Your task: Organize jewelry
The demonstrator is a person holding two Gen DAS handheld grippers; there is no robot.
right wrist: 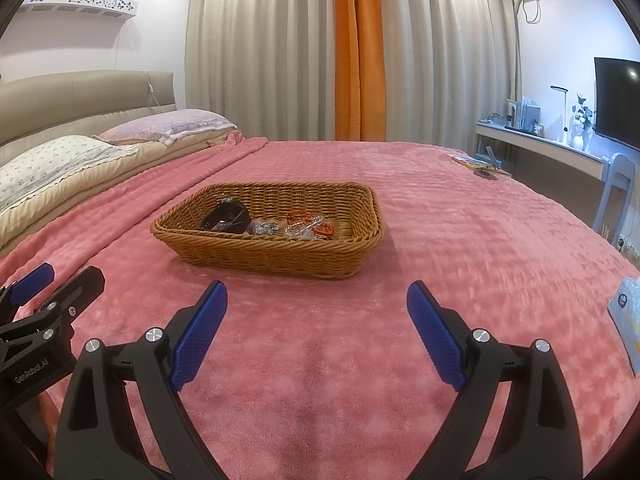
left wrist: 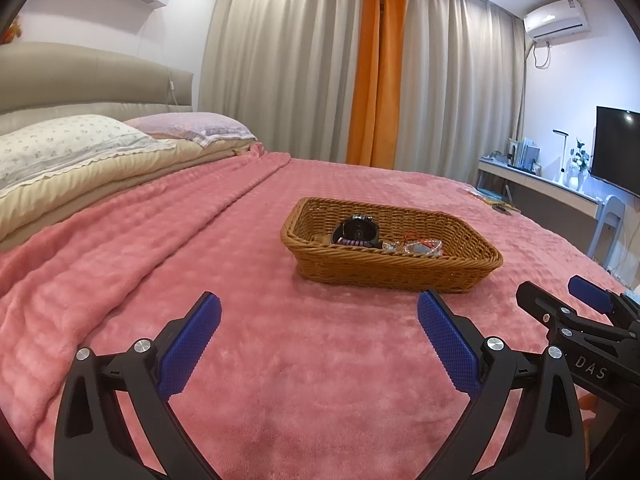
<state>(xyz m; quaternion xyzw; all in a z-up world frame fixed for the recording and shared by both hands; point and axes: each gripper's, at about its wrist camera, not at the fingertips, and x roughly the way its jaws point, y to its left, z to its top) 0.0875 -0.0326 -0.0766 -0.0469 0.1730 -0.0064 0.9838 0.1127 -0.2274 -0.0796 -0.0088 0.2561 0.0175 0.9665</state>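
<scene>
The basket (right wrist: pixel 272 236) stands on the pink blanket (right wrist: pixel 460 240), ahead of both grippers and not touching them. Inside the basket lie a black watch (right wrist: pixel 226 219) and, to the right of it, clear and orange bracelets (right wrist: pixel 310 226). The left gripper (left wrist: pixel 318 308) and the right gripper (right wrist: pixel 317 294) are both spread wide and hold nothing. Around the basket the blanket is free on all sides. The basket's front wall hides part of the jewelry, and the small pieces are hard to make out.

Left gripper (left wrist: pixel 319 316) and right gripper (right wrist: pixel 317 304): black frames, blue textured pads (left wrist: pixel 192 346), silver screws (right wrist: pixel 481 336), white lettering.
</scene>
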